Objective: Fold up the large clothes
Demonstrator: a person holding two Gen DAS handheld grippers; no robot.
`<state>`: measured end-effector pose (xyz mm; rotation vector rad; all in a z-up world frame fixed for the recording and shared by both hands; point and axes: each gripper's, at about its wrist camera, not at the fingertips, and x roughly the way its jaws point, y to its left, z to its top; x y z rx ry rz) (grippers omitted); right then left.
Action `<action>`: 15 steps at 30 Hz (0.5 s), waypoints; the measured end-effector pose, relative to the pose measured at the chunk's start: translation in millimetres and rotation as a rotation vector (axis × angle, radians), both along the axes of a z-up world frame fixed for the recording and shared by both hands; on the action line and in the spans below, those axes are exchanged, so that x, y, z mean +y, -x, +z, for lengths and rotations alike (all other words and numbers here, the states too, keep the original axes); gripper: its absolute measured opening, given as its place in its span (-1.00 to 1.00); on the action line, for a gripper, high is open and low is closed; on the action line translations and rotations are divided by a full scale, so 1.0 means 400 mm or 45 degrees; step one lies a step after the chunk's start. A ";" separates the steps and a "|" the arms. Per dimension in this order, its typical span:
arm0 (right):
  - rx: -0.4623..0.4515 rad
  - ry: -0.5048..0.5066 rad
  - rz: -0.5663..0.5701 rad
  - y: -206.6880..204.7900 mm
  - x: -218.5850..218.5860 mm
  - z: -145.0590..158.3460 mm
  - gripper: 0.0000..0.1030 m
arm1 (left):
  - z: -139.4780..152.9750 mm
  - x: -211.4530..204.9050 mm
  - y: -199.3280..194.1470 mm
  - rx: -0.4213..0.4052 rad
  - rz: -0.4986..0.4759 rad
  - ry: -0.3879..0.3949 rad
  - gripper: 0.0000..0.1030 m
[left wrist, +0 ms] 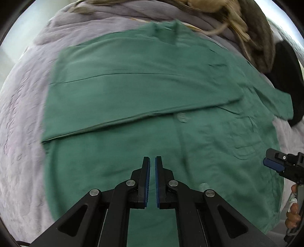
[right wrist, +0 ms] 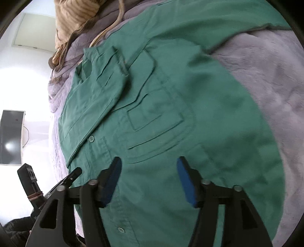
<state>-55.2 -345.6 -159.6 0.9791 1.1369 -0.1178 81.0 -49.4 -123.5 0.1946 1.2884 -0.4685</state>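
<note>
Left wrist view: left gripper [left wrist: 152,158], jaws pressed together and empty, above green shirt [left wrist: 133,91] spread on lilac blanket [left wrist: 22,117]; right wrist view: right gripper [right wrist: 149,163], jaws spread, nothing pinched, over the shirt's chest pocket [right wrist: 155,117].

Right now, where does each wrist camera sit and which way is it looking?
Left wrist: on the left gripper, aimed steeply down at the green shirt on the lilac blanket; jaws shut and empty; a hand holds the right gripper at the right edge.
Right wrist: on the right gripper, aimed down at the shirt's chest pocket; jaws open and empty; left gripper at lower left.
Shared: shirt, blanket, striped tan fabric.
</note>
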 end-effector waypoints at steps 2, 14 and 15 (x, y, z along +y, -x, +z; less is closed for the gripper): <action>-0.010 -0.018 -0.006 0.011 -0.017 0.000 0.28 | -0.007 -0.029 0.006 0.021 -0.010 0.007 -0.88; -0.107 -0.022 -0.136 0.048 -0.171 0.019 0.29 | -0.034 -0.149 0.034 0.049 -0.067 -0.092 1.00; -0.112 -0.019 -0.152 0.050 -0.185 0.018 0.29 | -0.021 -0.154 0.039 0.002 -0.044 -0.079 0.98</action>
